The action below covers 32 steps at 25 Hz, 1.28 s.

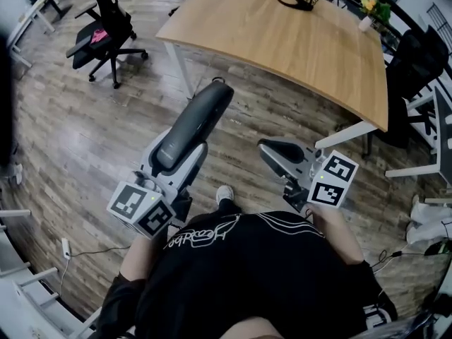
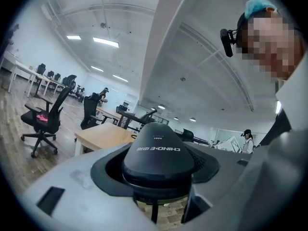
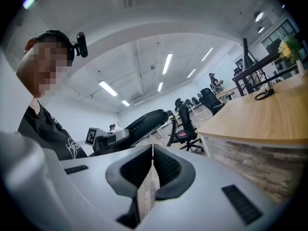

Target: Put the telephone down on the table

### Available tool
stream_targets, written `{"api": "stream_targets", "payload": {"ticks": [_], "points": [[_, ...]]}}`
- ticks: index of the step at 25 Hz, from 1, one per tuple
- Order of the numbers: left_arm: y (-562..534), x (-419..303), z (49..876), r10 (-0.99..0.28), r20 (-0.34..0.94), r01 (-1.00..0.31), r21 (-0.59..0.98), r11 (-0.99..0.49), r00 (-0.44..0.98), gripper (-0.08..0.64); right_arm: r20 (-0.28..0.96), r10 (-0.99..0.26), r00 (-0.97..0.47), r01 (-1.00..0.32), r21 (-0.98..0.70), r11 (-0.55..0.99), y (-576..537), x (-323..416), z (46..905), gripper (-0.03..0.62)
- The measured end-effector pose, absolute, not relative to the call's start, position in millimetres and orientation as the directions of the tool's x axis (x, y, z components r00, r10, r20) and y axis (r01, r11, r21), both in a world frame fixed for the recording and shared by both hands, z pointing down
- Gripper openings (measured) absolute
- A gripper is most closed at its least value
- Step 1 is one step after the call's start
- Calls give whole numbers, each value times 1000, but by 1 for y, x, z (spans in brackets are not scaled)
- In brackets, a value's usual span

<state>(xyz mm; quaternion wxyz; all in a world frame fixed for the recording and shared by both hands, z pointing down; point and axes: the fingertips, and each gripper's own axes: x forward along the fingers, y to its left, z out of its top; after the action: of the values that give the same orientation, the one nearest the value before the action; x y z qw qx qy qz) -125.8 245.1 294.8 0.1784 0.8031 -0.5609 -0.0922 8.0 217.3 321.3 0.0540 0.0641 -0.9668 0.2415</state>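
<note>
The left gripper [image 1: 174,162] is clenched on the lower end of the dark grey telephone handset [image 1: 192,124], which slants up and away from the person, in the air over the wood floor [image 1: 85,140] and short of the near edge of the wooden table [image 1: 282,44], not touching it. The right gripper [image 1: 268,148] hangs beside it with its jaws pressed together on nothing, also short of the table's near edge.

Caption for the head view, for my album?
The left gripper holds a telephone handset; wooden table ahead, right gripper shut.
</note>
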Motion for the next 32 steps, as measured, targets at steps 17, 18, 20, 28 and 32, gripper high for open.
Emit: {"api": "stream_targets", "payload": {"ticks": [17,18,20,28,32], "points": [[138,-167,296,-924,64,-868,373,-327,376,284,107,-175,-979,-204,-442,873,117,-30,312,41],[125,-167,297,-923,71,-868,374,-327,378,284,106,-175,-979,-204,-446,871,104,-31,313,41],[97,-166,296,-920,85,-867,378,-325,382,284,104,-174,-979,-202,-458,866,75,-31,314,41],[-12,-167,294,-916,110,-870,373,-322,386,284,106,-178,-978,-207,-472,857,-38,-32,315,41],[-72,-163,293,-916,108,-870,374,-322,386,284,113,-186,-976,-218,-478,851,-96,-26,317,41]]}}
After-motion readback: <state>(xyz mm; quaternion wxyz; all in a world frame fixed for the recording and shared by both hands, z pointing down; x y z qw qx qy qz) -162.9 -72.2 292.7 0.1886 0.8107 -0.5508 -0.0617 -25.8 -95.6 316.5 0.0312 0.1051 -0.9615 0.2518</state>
